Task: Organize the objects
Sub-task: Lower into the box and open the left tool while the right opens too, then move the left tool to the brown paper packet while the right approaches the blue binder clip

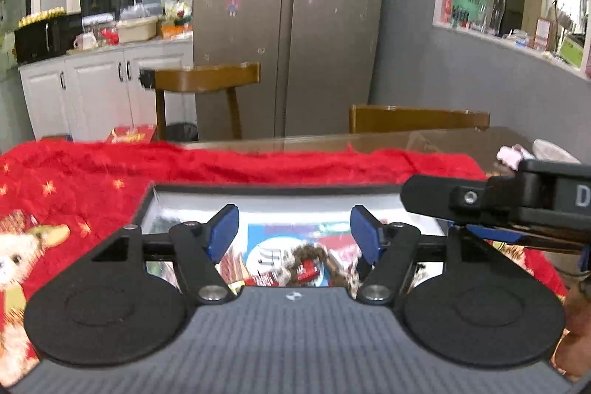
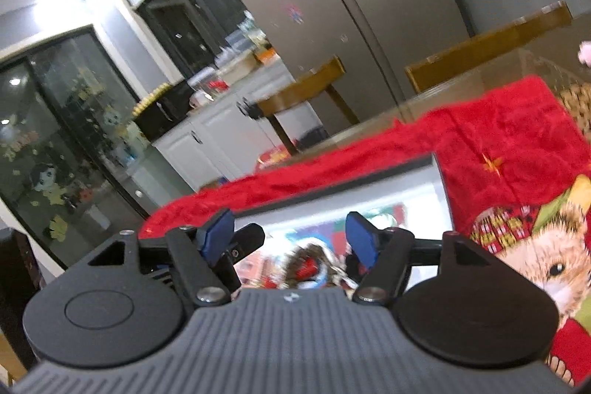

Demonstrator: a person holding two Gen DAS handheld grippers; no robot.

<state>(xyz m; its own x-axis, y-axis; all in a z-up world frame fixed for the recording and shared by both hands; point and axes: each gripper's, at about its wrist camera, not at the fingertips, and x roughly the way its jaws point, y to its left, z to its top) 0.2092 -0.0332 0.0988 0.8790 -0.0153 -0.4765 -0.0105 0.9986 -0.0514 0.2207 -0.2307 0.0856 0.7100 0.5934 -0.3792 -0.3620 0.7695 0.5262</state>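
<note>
An open box [image 1: 258, 189] with a dark rim and pale inner walls sits on a red blanket [image 1: 74, 180]. Inside it lie colourful packets and a brown fuzzy item with a red piece [image 1: 308, 264]. My left gripper [image 1: 293, 233] is open and empty, hovering over the box. My right gripper [image 2: 291, 235] is open and empty too, tilted above the same box [image 2: 332, 194], with the brown item [image 2: 310, 263] below it. The right gripper's body [image 1: 498, 205] shows at the right edge of the left wrist view.
The blanket covers a glass-topped table [image 1: 369, 139]. Two wooden chairs [image 1: 207, 80] [image 1: 417, 119] stand behind it. A steel fridge [image 1: 288, 24], white cabinets [image 1: 103, 87] and a grey wall lie beyond. A pink item [image 1: 511, 154] sits at the table's far right.
</note>
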